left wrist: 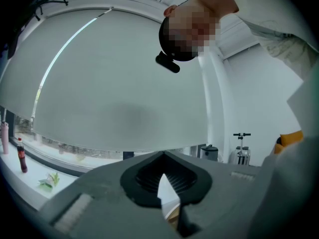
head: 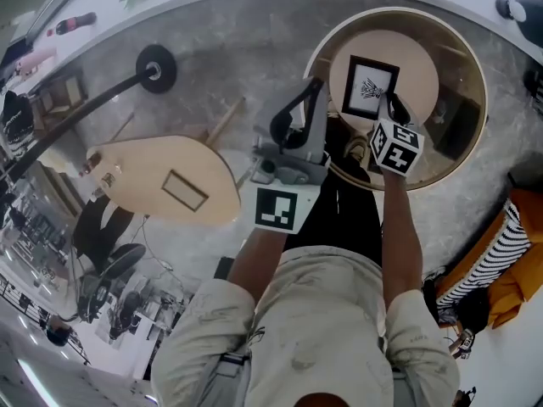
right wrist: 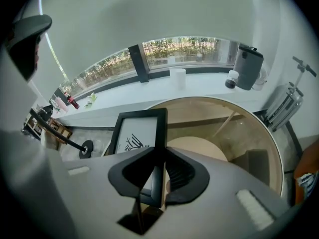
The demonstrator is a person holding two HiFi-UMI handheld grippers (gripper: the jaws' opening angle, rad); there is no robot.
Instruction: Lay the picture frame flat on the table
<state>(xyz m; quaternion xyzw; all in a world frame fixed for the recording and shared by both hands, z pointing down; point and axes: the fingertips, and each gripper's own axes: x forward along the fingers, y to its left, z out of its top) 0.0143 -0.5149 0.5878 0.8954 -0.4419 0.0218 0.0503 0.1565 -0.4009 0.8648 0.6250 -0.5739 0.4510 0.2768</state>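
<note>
The picture frame (head: 370,87) is black with a white mat and a small dark drawing. It hangs over the round glass table (head: 475,66), face towards the head camera. My right gripper (head: 392,104) is shut on its right edge. In the right gripper view the frame (right wrist: 137,133) runs away from the gripper (right wrist: 160,168), its right bar pinched between the pads, above the table (right wrist: 249,114). Whether the frame touches the glass I cannot tell. My left gripper (head: 316,85) hovers just left of the frame, shut and holding nothing; its own view shows the gripper (left wrist: 162,156) aimed at a window blind.
A wooden disc (head: 416,58) lies under the glass. On the floor to the left are a black lamp base (head: 156,68) and a pale wooden board (head: 161,176). Orange striped cushions (head: 509,261) sit at right. A grey appliance (right wrist: 247,66) and white cup (right wrist: 177,77) stand on the windowsill.
</note>
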